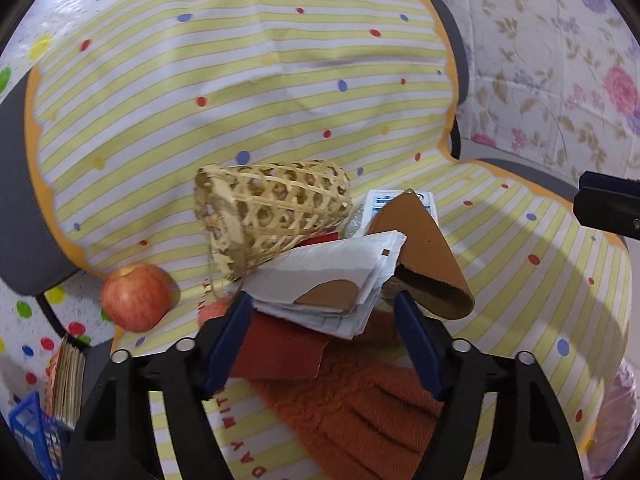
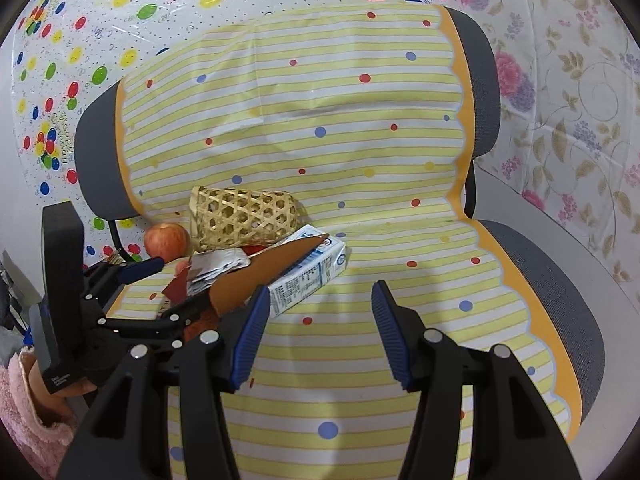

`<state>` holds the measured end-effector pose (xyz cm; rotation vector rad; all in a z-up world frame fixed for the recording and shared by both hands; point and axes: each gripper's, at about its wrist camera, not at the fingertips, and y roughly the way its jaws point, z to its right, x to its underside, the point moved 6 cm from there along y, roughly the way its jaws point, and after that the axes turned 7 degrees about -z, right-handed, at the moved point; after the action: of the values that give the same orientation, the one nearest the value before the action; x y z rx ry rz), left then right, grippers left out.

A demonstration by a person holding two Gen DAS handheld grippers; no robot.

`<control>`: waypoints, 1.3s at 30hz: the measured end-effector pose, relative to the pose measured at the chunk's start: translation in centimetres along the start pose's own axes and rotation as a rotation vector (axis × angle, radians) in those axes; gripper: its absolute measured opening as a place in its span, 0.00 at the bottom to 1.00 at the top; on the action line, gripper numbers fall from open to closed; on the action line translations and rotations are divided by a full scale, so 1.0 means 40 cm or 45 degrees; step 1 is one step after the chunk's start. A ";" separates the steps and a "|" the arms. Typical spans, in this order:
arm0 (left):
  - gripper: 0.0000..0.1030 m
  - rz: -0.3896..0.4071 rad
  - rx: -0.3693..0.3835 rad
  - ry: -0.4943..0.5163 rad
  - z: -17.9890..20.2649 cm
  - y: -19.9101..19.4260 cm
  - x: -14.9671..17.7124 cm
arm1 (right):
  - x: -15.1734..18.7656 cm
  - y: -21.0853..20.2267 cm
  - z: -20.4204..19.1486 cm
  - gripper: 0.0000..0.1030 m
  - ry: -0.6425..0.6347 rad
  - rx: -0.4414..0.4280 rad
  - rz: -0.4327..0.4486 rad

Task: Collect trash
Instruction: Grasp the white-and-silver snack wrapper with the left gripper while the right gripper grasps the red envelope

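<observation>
Left fingers (image 1: 256,320) wide around folded paper (image 1: 332,280) below bamboo basket (image 1: 272,212), for grasping; right fingers (image 2: 384,312) wide, empty.

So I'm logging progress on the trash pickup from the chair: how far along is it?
Barely started. Nothing looks collected yet: the folded paper, brown cardboard and milk carton all lie piled on the seat beside the basket and apple. The left gripper has its jaws open around the paper, not closed. The right gripper hangs open and holds nothing. All the pickups remain.
</observation>
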<state>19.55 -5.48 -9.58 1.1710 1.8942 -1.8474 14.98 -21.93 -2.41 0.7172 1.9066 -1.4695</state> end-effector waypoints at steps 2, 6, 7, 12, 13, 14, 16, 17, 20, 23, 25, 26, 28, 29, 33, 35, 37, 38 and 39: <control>0.51 -0.004 0.021 0.051 0.009 0.014 -0.006 | 0.004 0.003 0.007 0.51 0.007 0.006 -0.008; 0.15 0.017 0.070 0.039 -0.010 -0.001 -0.012 | 0.019 -0.006 0.015 0.51 0.009 0.013 -0.022; 0.13 0.034 0.081 0.025 -0.019 -0.017 -0.014 | 0.023 -0.012 0.014 0.51 0.005 0.016 -0.022; 0.03 0.172 0.130 -0.136 -0.096 -0.149 -0.025 | 0.036 -0.037 0.000 0.51 -0.012 0.005 -0.017; 0.03 0.199 0.137 -0.175 -0.112 -0.177 -0.025 | 0.037 -0.041 -0.006 0.51 -0.012 -0.001 -0.013; 0.03 0.229 0.136 -0.229 -0.132 -0.214 -0.019 | 0.038 -0.046 -0.015 0.51 -0.016 -0.010 -0.008; 0.03 0.270 0.122 -0.276 -0.147 -0.265 -0.006 | 0.039 -0.052 -0.033 0.51 -0.030 -0.024 -0.002; 0.03 0.282 0.107 -0.288 -0.153 -0.281 0.000 | 0.041 -0.054 -0.044 0.51 -0.038 -0.031 -0.003; 0.03 0.302 0.032 -0.349 -0.178 -0.323 0.046 | 0.047 -0.056 -0.076 0.51 -0.053 -0.053 -0.002; 0.03 0.303 -0.026 -0.405 -0.202 -0.333 0.092 | 0.059 -0.047 -0.116 0.51 -0.071 -0.080 -0.014; 0.03 0.301 -0.032 -0.436 -0.220 -0.332 0.115 | 0.071 -0.034 -0.150 0.51 -0.082 -0.102 -0.027; 0.03 0.292 -0.026 -0.461 -0.231 -0.326 0.130 | 0.076 -0.021 -0.171 0.51 -0.087 -0.114 -0.039; 0.03 0.279 -0.027 -0.486 -0.249 -0.317 0.152 | 0.084 0.000 -0.206 0.44 -0.098 -0.138 -0.055; 0.03 0.271 -0.026 -0.493 -0.256 -0.309 0.162 | 0.086 0.008 -0.221 0.44 -0.103 -0.147 -0.061; 0.03 0.254 -0.002 -0.513 -0.269 -0.288 0.187 | 0.080 0.058 -0.295 0.44 -0.122 -0.202 -0.083; 0.03 0.254 0.009 -0.514 -0.269 -0.283 0.191 | 0.068 0.088 -0.322 0.44 -0.117 -0.224 -0.093; 0.03 0.253 0.012 -0.513 -0.274 -0.274 0.192 | 0.056 0.119 -0.337 0.44 -0.097 -0.233 -0.108; 0.03 0.252 0.015 -0.514 -0.275 -0.271 0.191 | 0.049 0.137 -0.341 0.44 -0.078 -0.237 -0.116; 0.03 0.253 0.019 -0.516 -0.278 -0.266 0.189 | 0.044 0.151 -0.344 0.44 -0.063 -0.236 -0.124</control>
<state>11.31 8.89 -5.10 0.8687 1.4896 -1.8243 16.28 -7.09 -4.96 0.5046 2.0319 -1.3329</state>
